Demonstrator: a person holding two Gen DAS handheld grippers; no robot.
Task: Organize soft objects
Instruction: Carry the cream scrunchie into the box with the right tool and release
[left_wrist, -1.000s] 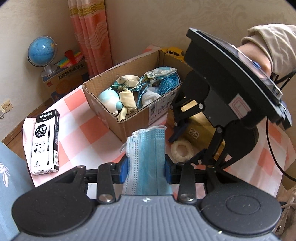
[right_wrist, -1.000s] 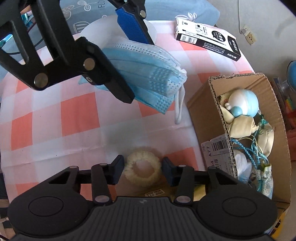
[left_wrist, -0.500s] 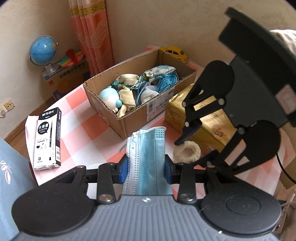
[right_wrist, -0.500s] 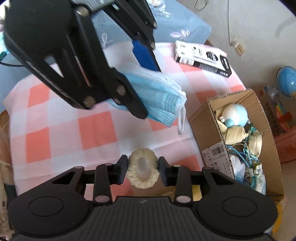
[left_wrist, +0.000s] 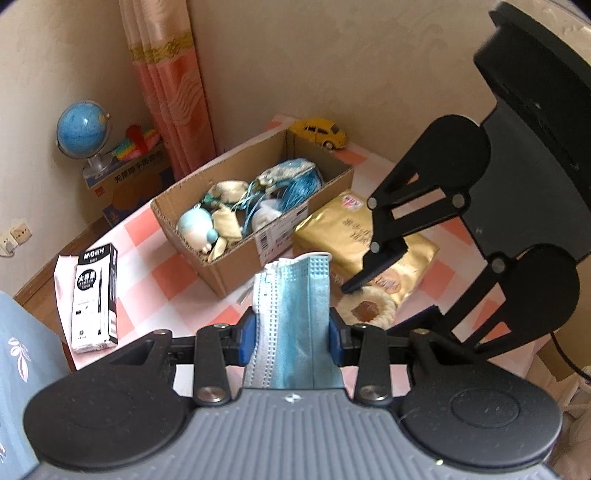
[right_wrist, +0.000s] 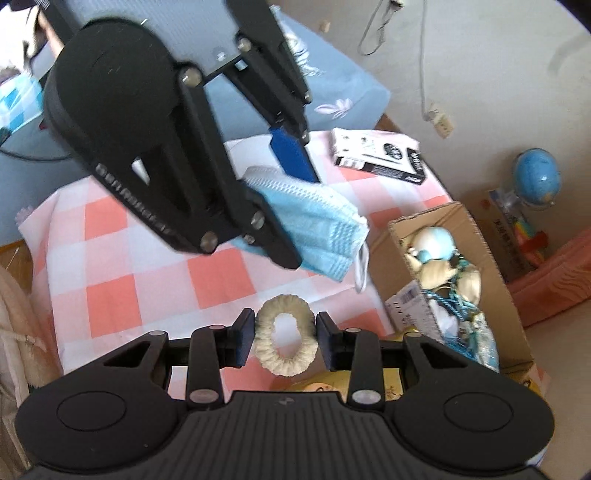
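Two handheld claws work above a counter covered in a pink and white checked cloth. The left claw pinches a folded stack of light blue face masks between its blue pads, the stack standing up out of the grip; from the right wrist camera the same masks hang in the air above the cloth, one white ear loop dangling. The right claw is pressed against both sides of a cream fuzzy hair scrunchie, squeezing it into an oval and holding it clear of the counter. In the left wrist view the scrunchie sits in front of a gold packet. An open cardboard box stands on the counter beside the packet, holding a round blue and white plush toy, cream fabric pieces and a tangle of blue cord. A black and white pen box lies near the counter's edge. A yellow toy car rests behind the cardboard box, and a blue globe stands off to the side
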